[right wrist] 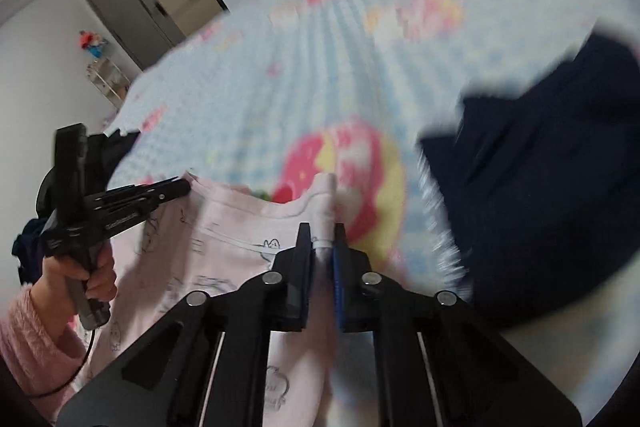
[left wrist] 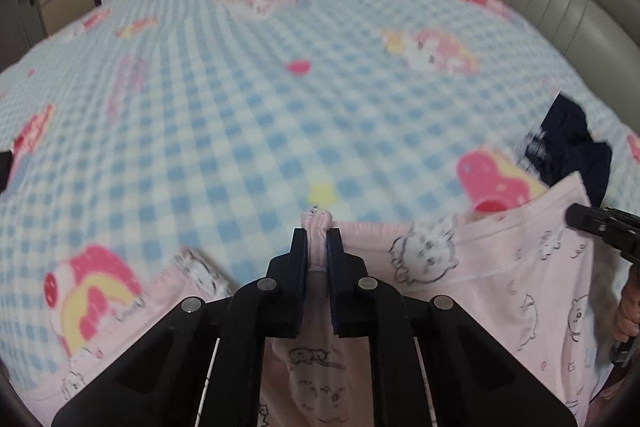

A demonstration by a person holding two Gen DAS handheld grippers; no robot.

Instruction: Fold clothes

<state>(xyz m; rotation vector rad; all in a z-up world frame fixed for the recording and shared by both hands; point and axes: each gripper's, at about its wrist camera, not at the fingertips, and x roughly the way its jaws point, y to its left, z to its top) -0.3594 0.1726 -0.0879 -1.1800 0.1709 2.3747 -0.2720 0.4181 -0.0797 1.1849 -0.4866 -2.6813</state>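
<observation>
Pink top [left wrist: 500,267] lies at the lower edge of both frames, over the checked bed [left wrist: 240,107]. Left gripper [left wrist: 318,239] jaws are clamped on a bunched hem fold; right gripper [right wrist: 323,243] jaws are pinched on the collar edge. Fabric looks light, soft, limp: best held at edges. Held edge runs left to right; body hangs downward. Navy garment [right wrist: 540,187] sits mid-right.
</observation>
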